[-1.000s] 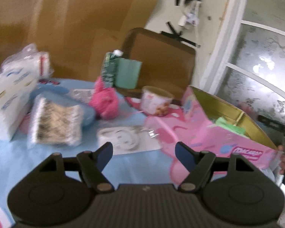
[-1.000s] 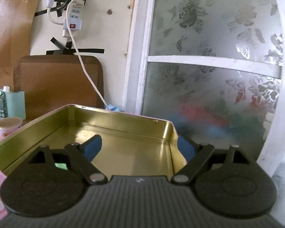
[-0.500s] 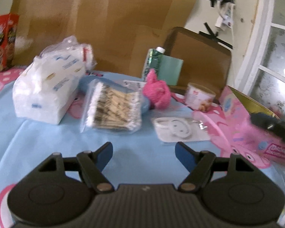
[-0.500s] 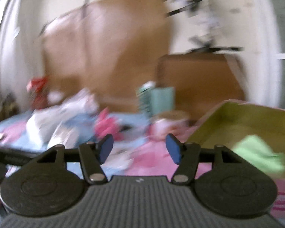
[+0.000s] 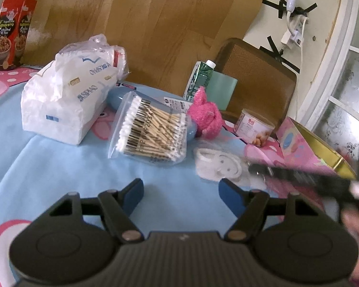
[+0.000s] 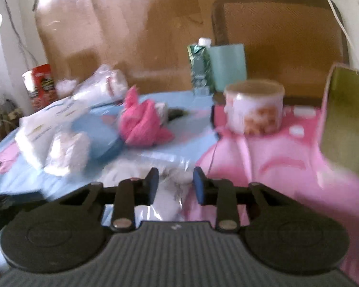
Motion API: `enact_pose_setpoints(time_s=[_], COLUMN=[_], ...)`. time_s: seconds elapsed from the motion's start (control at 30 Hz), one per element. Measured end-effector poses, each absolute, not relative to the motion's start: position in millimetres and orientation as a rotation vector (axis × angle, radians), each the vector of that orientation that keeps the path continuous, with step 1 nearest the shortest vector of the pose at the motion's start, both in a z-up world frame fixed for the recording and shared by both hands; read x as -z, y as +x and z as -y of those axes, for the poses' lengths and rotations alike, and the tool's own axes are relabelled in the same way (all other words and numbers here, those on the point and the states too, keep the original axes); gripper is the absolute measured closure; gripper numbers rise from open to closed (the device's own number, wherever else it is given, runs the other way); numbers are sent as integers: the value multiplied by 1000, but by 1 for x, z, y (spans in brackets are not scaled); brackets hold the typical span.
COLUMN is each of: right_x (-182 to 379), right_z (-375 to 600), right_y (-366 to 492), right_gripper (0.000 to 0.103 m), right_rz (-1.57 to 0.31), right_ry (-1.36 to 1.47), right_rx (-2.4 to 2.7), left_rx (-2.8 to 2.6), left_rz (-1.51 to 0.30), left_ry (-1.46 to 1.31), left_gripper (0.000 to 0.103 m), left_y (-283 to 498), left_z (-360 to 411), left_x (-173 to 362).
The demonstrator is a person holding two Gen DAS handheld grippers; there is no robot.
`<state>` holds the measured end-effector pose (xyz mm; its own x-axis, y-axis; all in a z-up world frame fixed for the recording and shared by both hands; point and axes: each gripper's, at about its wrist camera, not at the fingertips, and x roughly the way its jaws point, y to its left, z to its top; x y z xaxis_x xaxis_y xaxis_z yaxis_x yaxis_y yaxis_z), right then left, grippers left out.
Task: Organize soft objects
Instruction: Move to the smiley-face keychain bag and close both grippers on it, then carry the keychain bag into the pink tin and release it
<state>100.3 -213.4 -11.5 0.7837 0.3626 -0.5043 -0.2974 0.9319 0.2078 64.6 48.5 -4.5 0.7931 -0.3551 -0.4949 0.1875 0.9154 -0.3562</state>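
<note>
A pink fluffy soft toy (image 5: 207, 119) lies mid-table behind a clear bag of cotton swabs (image 5: 150, 132); it also shows in the right wrist view (image 6: 141, 123). A white tissue pack (image 5: 67, 98) lies at the left. A pink tin with a gold inside (image 5: 323, 154) stands at the right. My left gripper (image 5: 180, 192) is open and empty above the blue cloth. My right gripper (image 6: 176, 185) is open with its jaws narrowed, low over a clear packet with a white round item (image 6: 170, 179); its finger (image 5: 299, 175) crosses the left wrist view.
A small round tub (image 5: 255, 128), a green carton (image 5: 199, 79), a teal box (image 5: 221, 89) and a brown chair back (image 5: 256, 76) stand behind. A red cereal box (image 5: 8, 33) is far left. The white-item packet (image 5: 217, 165) lies by the tin.
My right gripper has swung left from over the tin to the table's middle, its jaws narrowing. My left gripper has turned left and holds over the blue cloth.
</note>
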Motion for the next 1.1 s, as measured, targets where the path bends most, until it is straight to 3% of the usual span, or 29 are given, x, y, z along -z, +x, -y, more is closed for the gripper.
enact_pose_setpoints(time_s=[0.13,0.23,0.3,0.37,0.4,0.63,0.77,1.1], right_x=[20,14,5,-2,-3,14,17,22], right_z=[205,195,197,200,201,171,167,206], right_y=[32,-2,-4,7,15,35,40,-18], right_gripper=[69,67,49,13,8,7,29,33], right_rz=[-608,-522,-446,-405,-409,-533,-563,-512], right_ry=[172,58,-7,-16,-20,-162,-153,-89], right_rx=[-534,-606,-547,-496,-485,-557,-522,-377], left_rx=[295,291,291,295,297,392,418,618], left_rz=[-587,-589,-592,-603,-612,-708,-717,-735], left_ry=[-306,-320,-336,-368,-385,-391,-314,-183], left_gripper=[32,31,31,31,31,36,47,50], left_y=[65,64,63,61,60,62,66,31], left_z=[-49,-51,-53,-56,-57,-35,-10,46], left_x=[5,5,5,4,4,-2,-2,0])
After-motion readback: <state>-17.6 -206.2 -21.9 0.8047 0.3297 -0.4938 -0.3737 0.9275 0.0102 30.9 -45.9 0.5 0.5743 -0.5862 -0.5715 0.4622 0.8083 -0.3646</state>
